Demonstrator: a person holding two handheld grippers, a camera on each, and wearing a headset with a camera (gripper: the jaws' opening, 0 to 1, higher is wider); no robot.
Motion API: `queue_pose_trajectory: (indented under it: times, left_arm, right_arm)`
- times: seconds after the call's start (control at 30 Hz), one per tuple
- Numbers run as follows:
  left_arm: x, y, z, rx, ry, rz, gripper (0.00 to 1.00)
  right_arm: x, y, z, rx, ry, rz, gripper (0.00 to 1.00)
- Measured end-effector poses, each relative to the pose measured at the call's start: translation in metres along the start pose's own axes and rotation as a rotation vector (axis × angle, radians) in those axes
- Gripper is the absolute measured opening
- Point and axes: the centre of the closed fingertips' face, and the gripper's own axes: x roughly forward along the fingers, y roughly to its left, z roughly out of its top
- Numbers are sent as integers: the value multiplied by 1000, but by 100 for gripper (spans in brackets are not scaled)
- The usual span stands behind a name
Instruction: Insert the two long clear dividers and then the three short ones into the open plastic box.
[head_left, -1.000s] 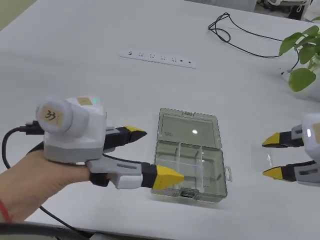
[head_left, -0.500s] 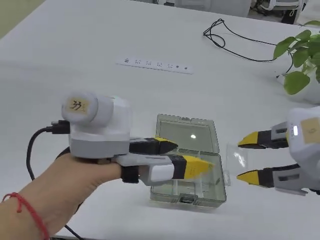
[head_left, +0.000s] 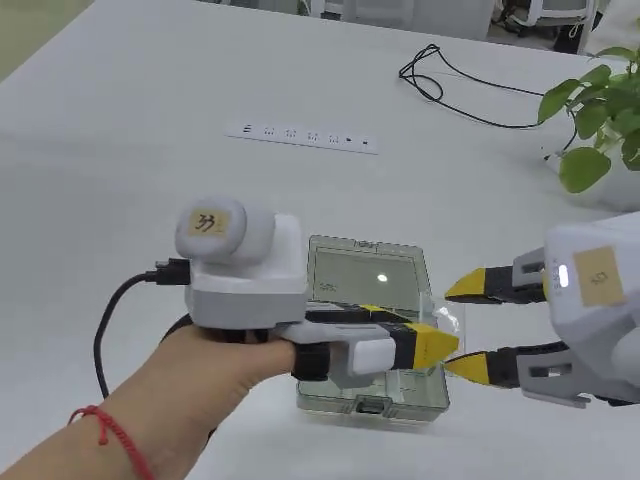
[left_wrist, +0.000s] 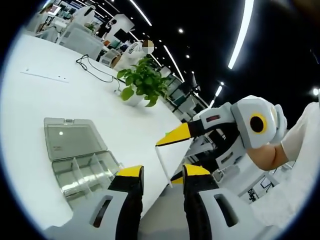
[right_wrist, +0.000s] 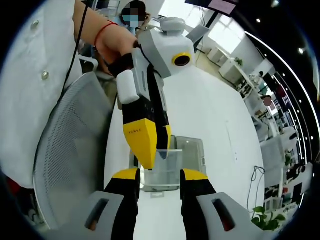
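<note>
Clear divider (right_wrist: 169, 167) held up off the counter (head_left: 150, 150), btwn the right tongs' (right_wrist: 159, 172) tips.
Right tongs are set wide, w/ the divider spanning tip to tip, apparently pinched by its edges, just above the right side of the open plastic box (head_left: 330, 400). Left tongs (left_wrist: 157, 171) are narrow w/ nothing btwn them, tips right beside the divider; can't tell if touching. The box sits on the counter, lid flat, some dividers slotted in.
</note>
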Motion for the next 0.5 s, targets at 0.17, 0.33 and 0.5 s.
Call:
queue_pose_trajectory:
  times: [0.17,0.33,0.5]
  left_arm:
    - [1,1,-2,-16,3,-5,14]
    - [1,-1,-2,-65,-2,-21,8]
    - [1,-1,-3,-71,-1,-26,1]
  right_arm:
    - [-2,1,6,-11,-3,-4,33]
    - [-2,2,8,-28,4,-5,33]
    - [-2,2,9,-35,8,-7,33]
